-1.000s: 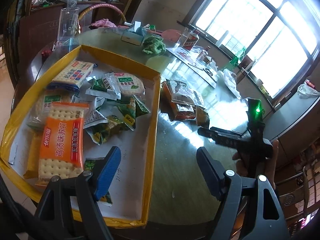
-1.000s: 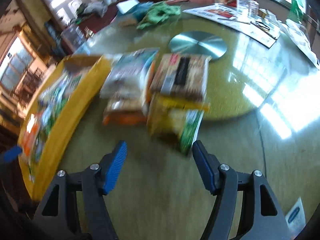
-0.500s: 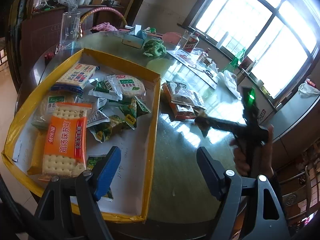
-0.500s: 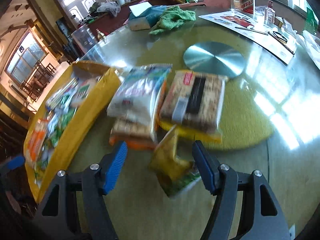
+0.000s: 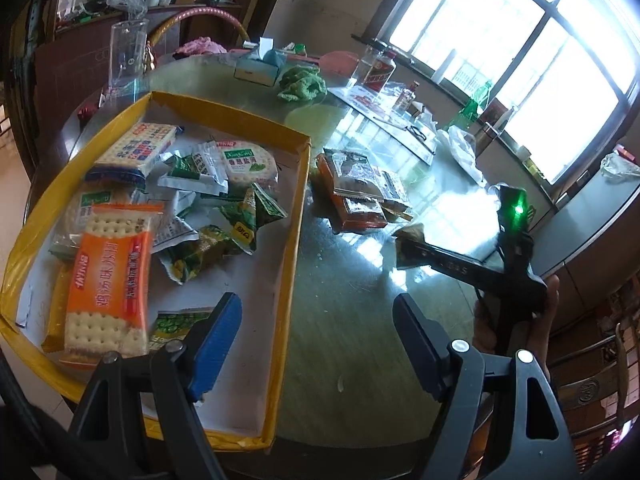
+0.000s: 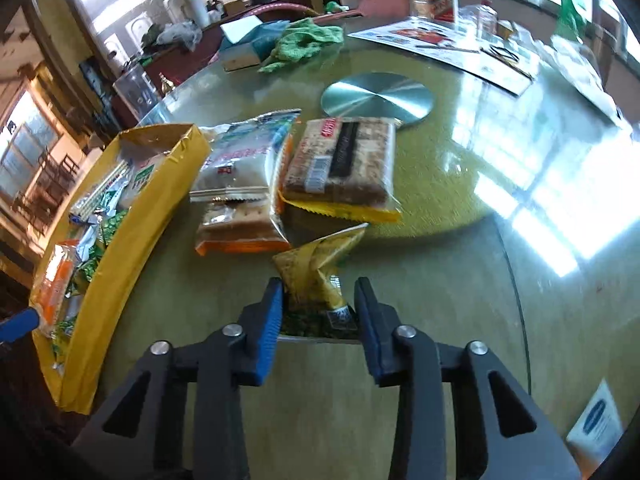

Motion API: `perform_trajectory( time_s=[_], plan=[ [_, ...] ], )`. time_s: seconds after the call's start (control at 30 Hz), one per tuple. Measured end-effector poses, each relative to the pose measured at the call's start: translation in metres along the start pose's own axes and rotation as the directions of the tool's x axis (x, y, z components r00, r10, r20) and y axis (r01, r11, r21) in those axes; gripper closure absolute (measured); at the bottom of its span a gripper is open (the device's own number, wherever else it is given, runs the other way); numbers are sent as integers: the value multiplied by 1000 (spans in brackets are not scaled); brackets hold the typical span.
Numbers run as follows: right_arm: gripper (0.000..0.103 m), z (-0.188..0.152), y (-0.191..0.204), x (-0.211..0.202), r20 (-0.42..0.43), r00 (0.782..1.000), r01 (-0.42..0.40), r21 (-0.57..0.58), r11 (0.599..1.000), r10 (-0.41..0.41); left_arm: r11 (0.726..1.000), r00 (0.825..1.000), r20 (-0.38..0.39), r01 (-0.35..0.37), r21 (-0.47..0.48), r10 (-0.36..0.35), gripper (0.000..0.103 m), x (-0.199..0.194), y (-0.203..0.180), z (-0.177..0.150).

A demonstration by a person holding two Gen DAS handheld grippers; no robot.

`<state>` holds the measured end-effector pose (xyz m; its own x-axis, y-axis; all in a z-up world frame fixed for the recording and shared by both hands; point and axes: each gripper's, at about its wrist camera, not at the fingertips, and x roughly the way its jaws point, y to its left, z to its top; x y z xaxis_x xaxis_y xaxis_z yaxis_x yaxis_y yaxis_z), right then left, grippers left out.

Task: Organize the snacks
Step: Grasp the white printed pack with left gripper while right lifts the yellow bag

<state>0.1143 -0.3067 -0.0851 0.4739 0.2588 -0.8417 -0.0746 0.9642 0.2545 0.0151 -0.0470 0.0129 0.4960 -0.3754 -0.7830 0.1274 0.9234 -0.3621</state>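
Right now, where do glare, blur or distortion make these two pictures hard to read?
Left wrist view: the large window is blown out white and mirrored as glare on the glossy round table; fisheye bends the yellow-rimmed tray. Right wrist view: window glare on the table's right side, and soft edges on the crumpled yellow snack packet.

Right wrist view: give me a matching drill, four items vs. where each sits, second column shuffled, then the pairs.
Items:
1. yellow snack packet
2. orange cracker pack
3. green cloth
4. brown biscuit pack

Places:
A. far side of the table, beside the tissue box
B. inside the yellow tray
C. between the right gripper jaws
D. on the table just short of the metal disc

Pairs: 1-C, 2-B, 3-A, 4-D
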Motion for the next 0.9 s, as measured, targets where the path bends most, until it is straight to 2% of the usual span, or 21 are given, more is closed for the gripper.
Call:
perform_trajectory(
  time_s=[0.1, 0.23, 0.3, 0.4, 0.57, 0.83, 0.9],
  plan=[
    [69, -12, -11, -9, 0, 1000, -14, 69, 998, 14, 999, 1000, -27, -14, 34, 15, 25, 11, -10, 7],
    [70, -33, -21, -26, 23, 999, 39, 121, 992, -42, 997, 997, -75, -20, 72, 26, 25, 31, -28, 21],
    [70, -43, -28, -33, 29, 999, 34, 156, 987, -39, 997, 994, -106, 6, 77, 2, 25, 44, -38, 34],
    [70, -53, -33, -38, 47, 998, 21, 179, 984, -30, 998, 990, -140, -1, 61, 9, 25, 67, -47, 53],
    [70, -60, -41, -45, 67, 994, 66, 220, 973, -83, 999, 980, -199, 9, 46, 0, 25, 105, -57, 80],
    [70, -64, -58, -50, 87, 991, 76, 275, 959, -104, 997, 980, -188, -65, 31, 70, 26, 159, -69, 120],
    [70, -64, -57, -50, 87, 990, 80, 272, 959, -107, 993, 975, -190, -109, 49, 116, 27, 172, -71, 128]
  ],
)
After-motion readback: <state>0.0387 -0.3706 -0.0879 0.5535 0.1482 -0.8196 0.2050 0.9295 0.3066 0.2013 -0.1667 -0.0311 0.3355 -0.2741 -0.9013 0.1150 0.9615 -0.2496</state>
